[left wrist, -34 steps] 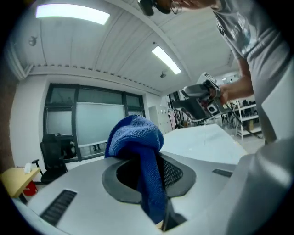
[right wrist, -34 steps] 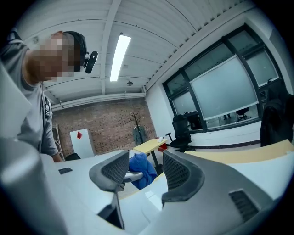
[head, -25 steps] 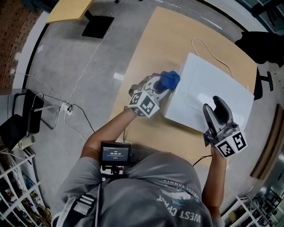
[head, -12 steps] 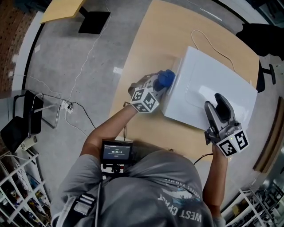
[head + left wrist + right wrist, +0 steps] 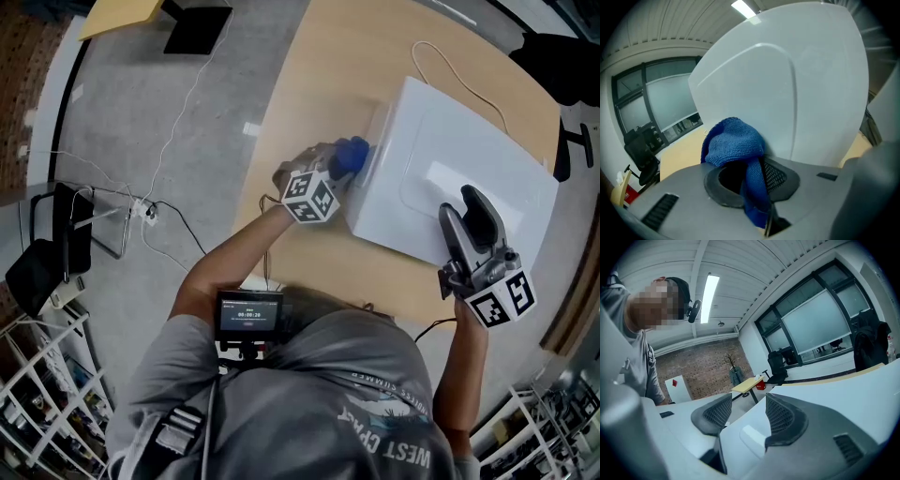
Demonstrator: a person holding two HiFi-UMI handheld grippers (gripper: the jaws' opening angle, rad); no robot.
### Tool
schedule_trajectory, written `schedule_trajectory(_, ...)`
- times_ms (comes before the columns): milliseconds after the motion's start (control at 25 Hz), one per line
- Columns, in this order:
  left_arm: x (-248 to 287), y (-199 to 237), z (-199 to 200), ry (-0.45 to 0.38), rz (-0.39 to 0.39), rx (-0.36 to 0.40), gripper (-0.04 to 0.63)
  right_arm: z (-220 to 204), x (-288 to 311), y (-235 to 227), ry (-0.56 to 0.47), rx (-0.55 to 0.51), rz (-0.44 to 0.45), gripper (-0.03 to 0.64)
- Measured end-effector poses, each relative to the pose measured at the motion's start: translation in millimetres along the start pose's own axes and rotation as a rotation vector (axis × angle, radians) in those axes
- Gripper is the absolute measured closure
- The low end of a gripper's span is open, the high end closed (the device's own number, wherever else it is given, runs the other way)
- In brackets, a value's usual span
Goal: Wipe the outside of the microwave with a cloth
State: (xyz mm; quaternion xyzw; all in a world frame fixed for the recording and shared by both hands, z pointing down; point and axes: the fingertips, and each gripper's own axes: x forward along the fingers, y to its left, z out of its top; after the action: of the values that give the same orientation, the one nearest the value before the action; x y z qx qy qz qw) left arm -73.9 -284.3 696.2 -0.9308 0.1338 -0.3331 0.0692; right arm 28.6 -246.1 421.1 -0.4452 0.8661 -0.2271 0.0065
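My left gripper (image 5: 337, 171) is clamping a bunched blue cloth (image 5: 352, 153) between its jaws in the head view, holding it against the left side wall of the white microwave (image 5: 450, 159), which is sitting on the wooden table (image 5: 309, 84). My right gripper (image 5: 472, 208) is lying over the microwave's top near its right front corner. In the left gripper view, the cloth is bulging out past the closed jaws and touching the white panel. In the right gripper view, the jaws are standing apart, gripping nothing, with the microwave's top just beneath them.
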Motion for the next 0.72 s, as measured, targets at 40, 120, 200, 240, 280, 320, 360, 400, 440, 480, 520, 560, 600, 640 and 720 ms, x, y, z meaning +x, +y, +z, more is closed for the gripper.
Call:
schedule_trajectory(40,2,-2,-4,0.010,-0.008,0.004,0.509,1,1,1,0.000,-0.001,0.004,0.383)
schedule_trajectory(120,8,-6,-11,0.030,-0.024,0.015,0.509,4,2,2,-0.004,-0.005,0.009,0.383)
schedule_trajectory(200,14,-10,-20,0.052,-0.044,0.023,0.509,5,3,3,-0.008,-0.008,0.013,0.383)
schedule_trajectory(240,16,-13,-25,0.065,-0.056,0.025,0.509,5,3,4,-0.009,-0.009,0.015,0.383)
schedule_trajectory(280,18,-16,-30,0.078,-0.068,0.028,0.509,5,3,4,-0.009,-0.009,0.017,0.383)
schedule_trajectory(320,21,-19,-35,0.089,-0.081,0.030,0.509,5,4,5,-0.008,-0.009,0.019,0.383)
schedule_trajectory(360,23,-22,-39,0.100,-0.092,0.032,0.509,5,4,6,-0.009,-0.008,0.021,0.383)
schedule_trajectory(400,25,-25,-43,0.107,-0.101,0.034,0.509,5,4,6,-0.009,-0.008,0.023,0.383)
schedule_trajectory(440,26,-27,-47,0.113,-0.108,0.034,0.509,6,3,7,-0.010,-0.009,0.024,0.383)
schedule_trajectory(480,27,-29,-49,0.116,-0.113,0.034,0.509,6,3,8,-0.012,-0.011,0.026,0.386)
schedule_trajectory(520,28,-30,-51,0.118,-0.115,0.035,0.509,7,2,9,-0.014,-0.012,0.027,0.392)
schedule_trajectory(560,28,-30,-52,0.119,-0.116,0.036,0.509,8,1,9,-0.016,-0.013,0.027,0.397)
schedule_trajectory(600,29,-30,-53,0.120,-0.117,0.038,0.509,9,1,10,-0.018,-0.013,0.028,0.401)
schedule_trajectory(640,29,-30,-53,0.119,-0.118,0.039,0.509,10,0,10,-0.019,-0.014,0.027,0.408)
schedule_trajectory(720,30,-30,-55,0.115,-0.125,0.027,0.509,11,-1,12,-0.020,-0.017,0.028,0.415)
